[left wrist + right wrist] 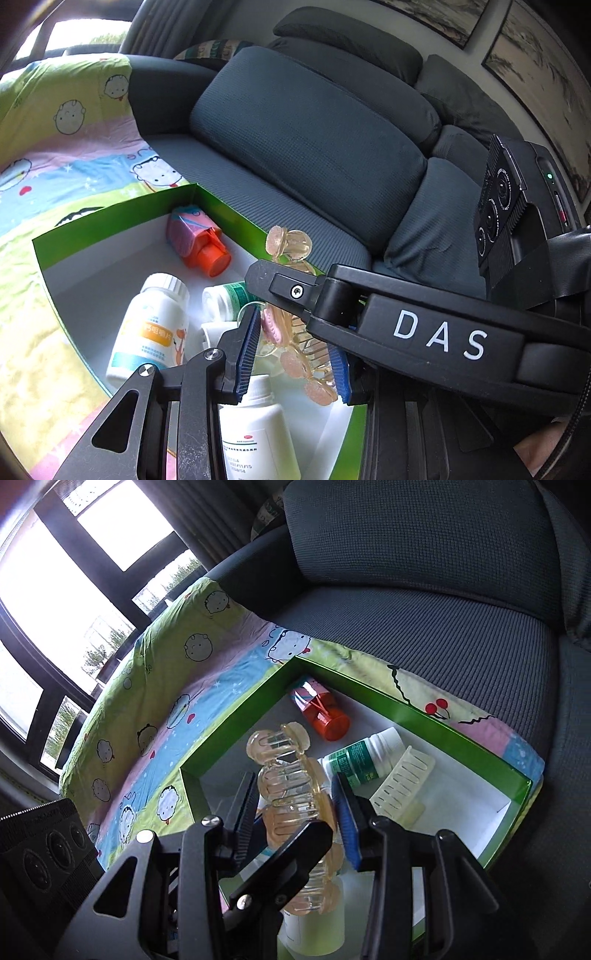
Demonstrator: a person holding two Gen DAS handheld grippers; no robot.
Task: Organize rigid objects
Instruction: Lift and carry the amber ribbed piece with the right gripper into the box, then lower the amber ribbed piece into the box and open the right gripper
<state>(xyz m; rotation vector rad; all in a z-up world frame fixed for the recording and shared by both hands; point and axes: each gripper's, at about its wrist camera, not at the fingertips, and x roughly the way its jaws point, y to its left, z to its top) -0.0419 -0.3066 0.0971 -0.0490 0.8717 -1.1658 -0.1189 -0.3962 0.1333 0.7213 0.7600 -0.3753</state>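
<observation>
Bottles (pixel 364 760) lie inside green box (pixel 424 710) under held hair clip (pixel 291 797).

Hair claw clip (pixel 290 805): translucent amber plastic with pinkish round bumps, teeth meshed, standing lengthwise between the fingers (pixel 345 823) of both grippers, its top end poking out beyond the fingertips.
Orange-capped bottle (pixel 321 710): on its side, well beyond the fingertips, in the far corner of the box.
Green-labelled white bottle (pixel 360 758): on its side, just past the fingertips.
Orange-labelled white bottle (pixel 153 328): lying flat, left of the fingers.
Plain white bottle (pixel 258 432): directly beneath the fingers.
Cream comb piece (pixel 400 781): flat, right of the fingers.
</observation>
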